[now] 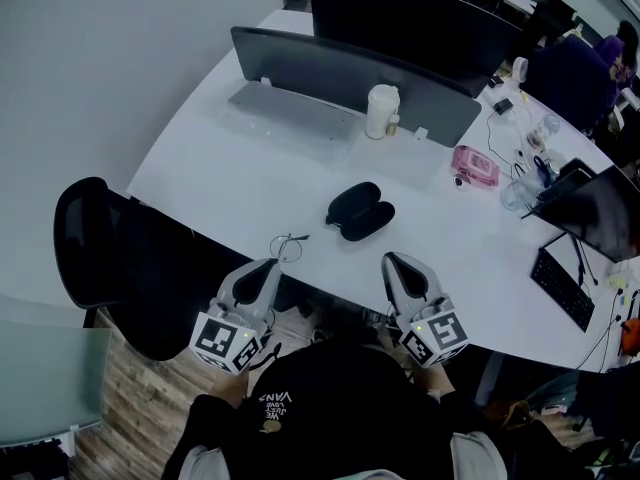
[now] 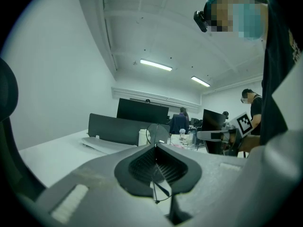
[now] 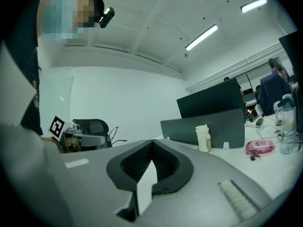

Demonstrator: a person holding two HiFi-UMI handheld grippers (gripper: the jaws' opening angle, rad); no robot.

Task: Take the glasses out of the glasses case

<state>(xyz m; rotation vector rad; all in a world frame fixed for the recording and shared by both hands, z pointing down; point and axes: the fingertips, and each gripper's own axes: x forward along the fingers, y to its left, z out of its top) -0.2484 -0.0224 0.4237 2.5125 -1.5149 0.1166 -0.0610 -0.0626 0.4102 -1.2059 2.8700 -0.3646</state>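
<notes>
My left gripper [image 1: 272, 265] sits at the near edge of the white desk [image 1: 220, 168], jaws together and clamped on the glasses [image 1: 288, 247]. They are thin wire-frame glasses. In the head view they stick out from the jaw tips over the desk edge, one round lens visible plus a thin arm pointing right. In the left gripper view the jaws [image 2: 155, 148] pinch a thin wire part of the frame between the dark ribbed pads [image 2: 142, 167], and a round lens [image 2: 160, 134] stands up just past the tips.

My right gripper [image 1: 391, 260] is just beside the left, also at the near desk edge. Its jaws are together at the tips with nothing between them; the right gripper view [image 3: 152, 142] shows only bare desk through the gap lower down.

The glasses case [image 1: 360, 211] is black and lies open on the desk ahead of both grippers, two oval halves side by side. It is apart from the glasses and touches neither gripper. I can't tell what its inside looks like, too dark.

Farther back there is a white cup [image 1: 382, 111] in front of a dark monitor [image 1: 340, 68]. A pink pack [image 1: 475, 165] lies to the right of the case, and a keyboard [image 1: 560, 286] sits at the far right. A black chair [image 1: 90, 238] stands left of the desk.
</notes>
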